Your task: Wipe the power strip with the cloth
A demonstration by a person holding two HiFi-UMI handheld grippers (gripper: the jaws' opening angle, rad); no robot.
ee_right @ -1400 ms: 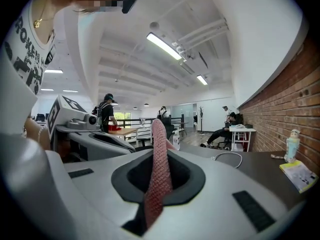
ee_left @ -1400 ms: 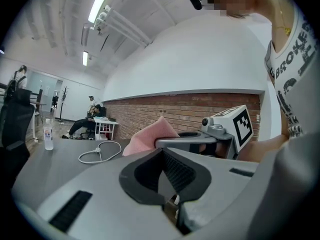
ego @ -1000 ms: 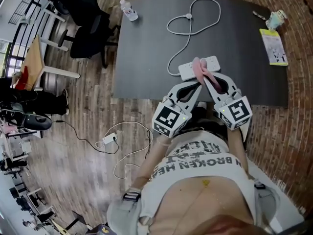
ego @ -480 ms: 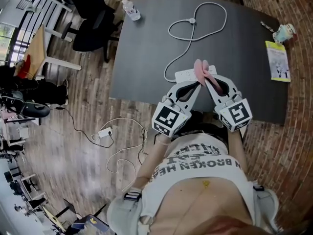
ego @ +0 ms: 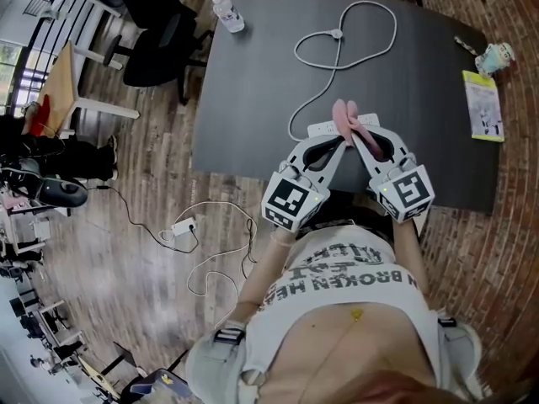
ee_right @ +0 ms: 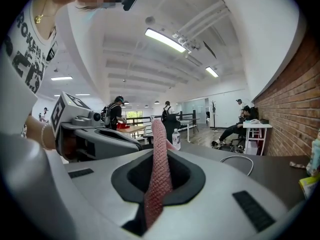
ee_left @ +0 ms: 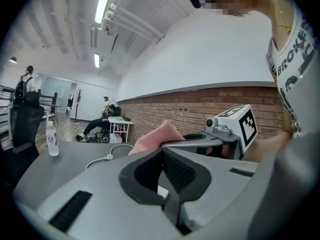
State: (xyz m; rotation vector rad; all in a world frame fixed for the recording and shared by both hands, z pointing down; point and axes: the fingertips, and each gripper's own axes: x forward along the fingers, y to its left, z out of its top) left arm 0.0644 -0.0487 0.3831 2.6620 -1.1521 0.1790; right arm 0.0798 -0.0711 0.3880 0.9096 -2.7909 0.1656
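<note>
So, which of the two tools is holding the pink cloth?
The right tool: the pink cloth is pinched between its shut jaws. The left tool is shut too, but on nothing.

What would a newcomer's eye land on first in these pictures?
The pink cloth sticking out of the shut right gripper, at the white power strip by the dark table's near edge. Next, the strip's white cord looping across the table, and the left gripper shut and empty alongside.
</note>
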